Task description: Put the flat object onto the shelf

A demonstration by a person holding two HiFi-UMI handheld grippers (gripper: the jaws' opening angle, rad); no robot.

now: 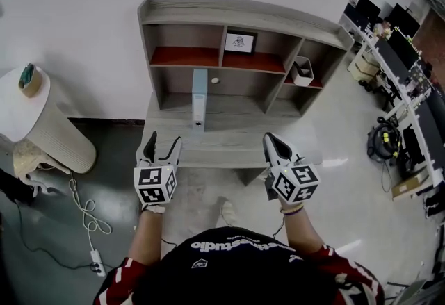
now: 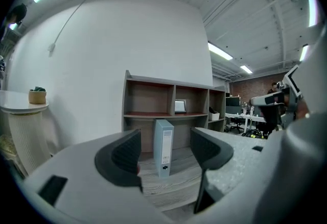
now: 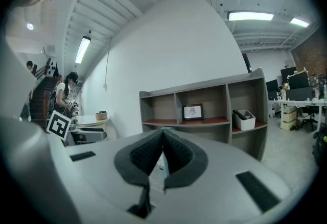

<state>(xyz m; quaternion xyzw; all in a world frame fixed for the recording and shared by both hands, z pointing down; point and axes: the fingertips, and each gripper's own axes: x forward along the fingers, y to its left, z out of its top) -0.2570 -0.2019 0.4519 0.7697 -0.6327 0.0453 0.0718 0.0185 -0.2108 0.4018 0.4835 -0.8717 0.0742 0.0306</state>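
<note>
left gripper (image 2: pixel 164 152): jaws apart, nothing held | pale blue binder (image 2: pixel 163 147): upright on desk surface, in front of shelf unit (image 2: pixel 168 99) | small picture frame (image 2: pixel 180 106): inside shelf unit's middle compartment

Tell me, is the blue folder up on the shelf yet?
Not yet. Nothing looks done: the blue folder stands upright on the desk, not on the red shelf. Nothing is in hand either: the left tool is open, and the right tool is shut and empty. What's left: grab the folder and lift it onto the shelf.
</note>
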